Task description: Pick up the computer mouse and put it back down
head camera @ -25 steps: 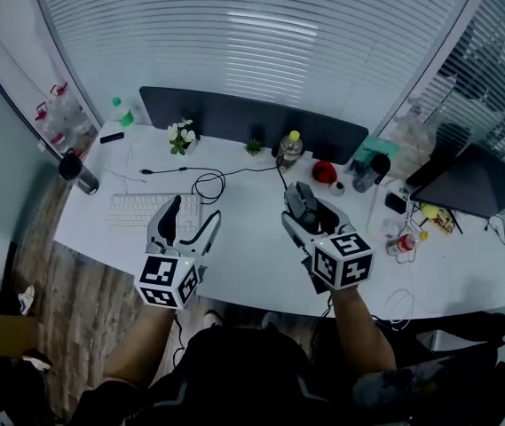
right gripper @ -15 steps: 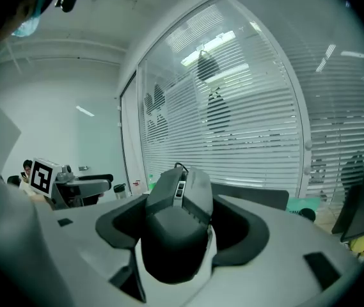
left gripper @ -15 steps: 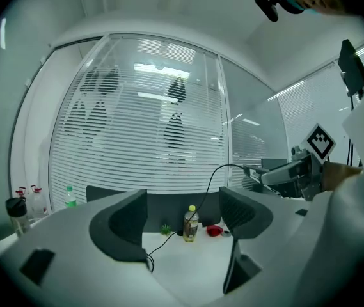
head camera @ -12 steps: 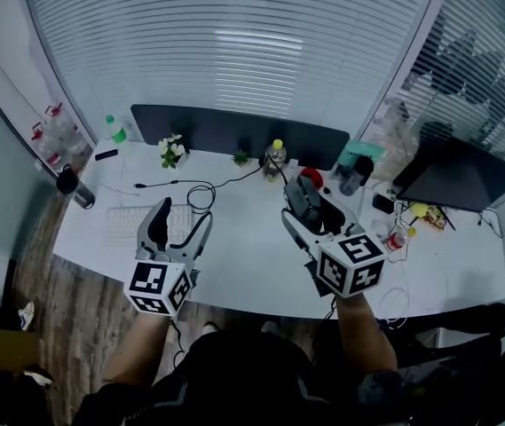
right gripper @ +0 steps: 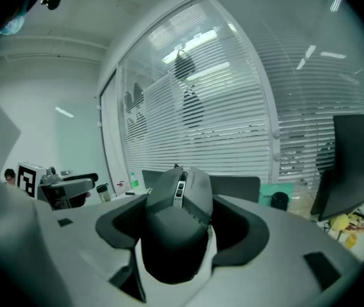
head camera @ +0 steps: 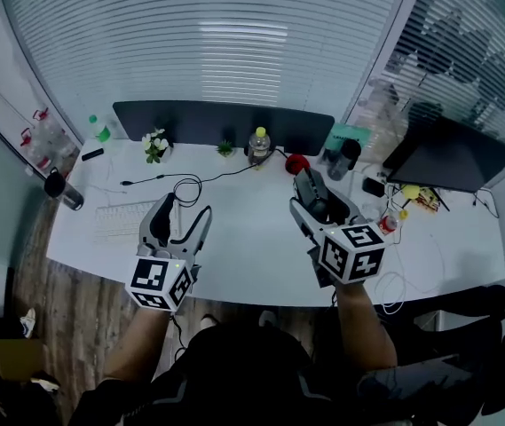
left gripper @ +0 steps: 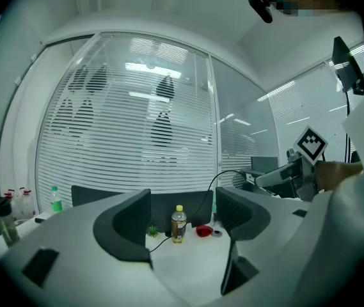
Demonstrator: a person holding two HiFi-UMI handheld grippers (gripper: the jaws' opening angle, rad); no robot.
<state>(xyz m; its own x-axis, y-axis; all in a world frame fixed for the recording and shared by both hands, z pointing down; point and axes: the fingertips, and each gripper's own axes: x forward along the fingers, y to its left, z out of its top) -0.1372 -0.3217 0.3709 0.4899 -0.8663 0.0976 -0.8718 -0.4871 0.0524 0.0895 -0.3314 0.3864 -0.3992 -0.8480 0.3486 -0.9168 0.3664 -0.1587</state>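
The black computer mouse (head camera: 315,206) (right gripper: 176,217) is off the white desk (head camera: 252,248), and my right gripper (head camera: 311,192) (right gripper: 183,228) is shut on its sides. In the right gripper view the mouse points away, scroll wheel up, and fills the gap between the jaws. Its black cable (left gripper: 212,185) arcs up from the desk toward that gripper. My left gripper (head camera: 187,209) (left gripper: 182,217) hovers over the desk's left half; its jaws have just been closing a little but stand open, with nothing between them.
A white keyboard (head camera: 117,222) lies left of the left gripper. A looped cable (head camera: 184,185), a yellow-capped bottle (head camera: 258,145), a red object (head camera: 298,162) and a small plant (head camera: 154,144) stand before the dark divider (head camera: 208,118). A dark monitor (head camera: 452,160) and clutter fill the right end.
Both grippers have come up off the desk, the right one carrying the mouse with it. The head view has swung, so the desk sits lower and further left.
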